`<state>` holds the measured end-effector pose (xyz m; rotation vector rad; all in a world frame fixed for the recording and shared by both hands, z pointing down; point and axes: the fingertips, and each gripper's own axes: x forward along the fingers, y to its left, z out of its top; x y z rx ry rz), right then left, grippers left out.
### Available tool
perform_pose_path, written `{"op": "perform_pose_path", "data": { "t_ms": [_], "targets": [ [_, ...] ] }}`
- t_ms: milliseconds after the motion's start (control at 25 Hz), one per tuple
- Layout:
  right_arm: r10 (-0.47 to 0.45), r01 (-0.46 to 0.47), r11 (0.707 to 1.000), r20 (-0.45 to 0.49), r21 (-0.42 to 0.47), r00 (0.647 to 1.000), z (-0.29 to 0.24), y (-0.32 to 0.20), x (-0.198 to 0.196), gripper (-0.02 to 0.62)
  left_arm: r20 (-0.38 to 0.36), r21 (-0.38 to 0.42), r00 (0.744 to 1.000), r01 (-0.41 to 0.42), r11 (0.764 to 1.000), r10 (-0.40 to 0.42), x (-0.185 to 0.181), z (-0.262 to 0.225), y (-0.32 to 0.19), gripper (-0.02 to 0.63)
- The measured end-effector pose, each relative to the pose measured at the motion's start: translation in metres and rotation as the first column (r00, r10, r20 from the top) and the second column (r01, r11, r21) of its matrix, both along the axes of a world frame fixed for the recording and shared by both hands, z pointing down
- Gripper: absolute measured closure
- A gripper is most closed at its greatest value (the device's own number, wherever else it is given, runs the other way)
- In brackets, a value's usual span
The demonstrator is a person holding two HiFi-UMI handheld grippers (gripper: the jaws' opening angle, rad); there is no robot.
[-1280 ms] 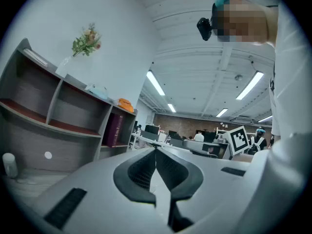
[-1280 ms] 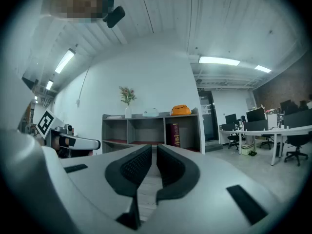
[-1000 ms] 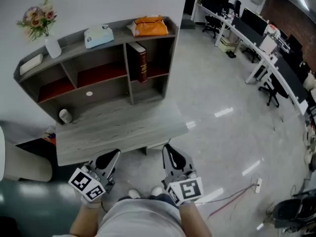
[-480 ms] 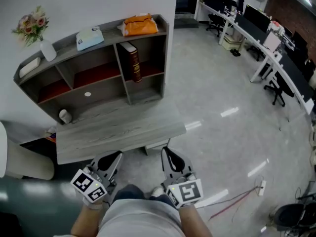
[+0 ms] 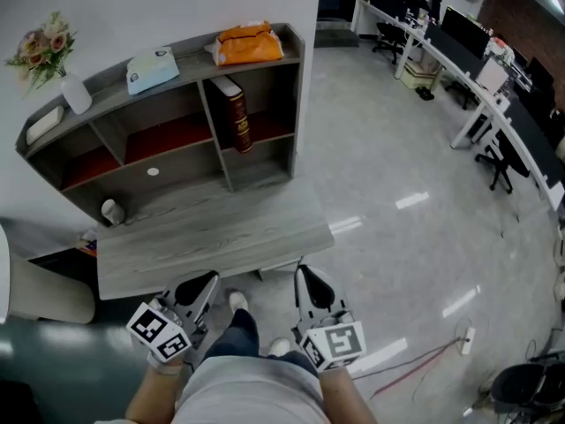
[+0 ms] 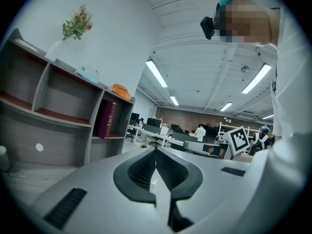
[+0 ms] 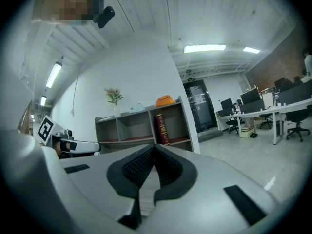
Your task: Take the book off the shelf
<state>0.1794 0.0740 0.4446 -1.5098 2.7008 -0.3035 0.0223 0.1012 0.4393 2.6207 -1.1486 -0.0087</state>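
Two grippers low at the waist, the left gripper (image 5: 206, 279) and the right gripper (image 5: 305, 274), each with jaws pressed fully together and nothing between them. Well apart from the target, both. Just beyond, a bare grey wood-grain table (image 5: 212, 232). Farther back, against the white wall, the shelf (image 5: 298, 87), with the book (image 5: 237, 115) standing upright in the upper right compartment, spine outward, close beside the divider on its left, open room to its right. Above it, on the top board, an orange bag (image 5: 250, 44).

Looks to be a thick, dark red hardback: probably stiff, fairly heavy, smooth-covered, not fragile. Best gripped across the spine near mid-height, jaws opened wide first. Could tip or slip if pinched only at a corner, so worth a firm, centred hold.
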Motion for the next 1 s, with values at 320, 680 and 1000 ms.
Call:
{"op": "perform_pose_path", "data": {
  "t_ms": [320, 680, 1000],
  "targets": [
    [0.026, -0.025, 1.000, 0.017, -0.016, 1.000, 0.004, -0.081, -0.025, 0.577, -0.006, 0.003, 1.000, -0.010, 1.000, 0.010, -0.030, 0.001, -0.075, 0.591],
    [0.050, -0.049, 0.998, -0.027, 0.035, 0.998, -0.015, -0.183, -0.078, 0.575, -0.011, 0.020, 0.999, -0.030, 0.999, 0.031, -0.081, -0.005, -0.161, 0.591],
    [0.058, -0.055, 0.996, -0.040, 0.073, 0.998, -0.034, -0.254, -0.113, 0.574, -0.007, 0.006, 1.000, -0.021, 1.000, 0.021, -0.122, 0.001, -0.201, 0.591]
  ]
}}
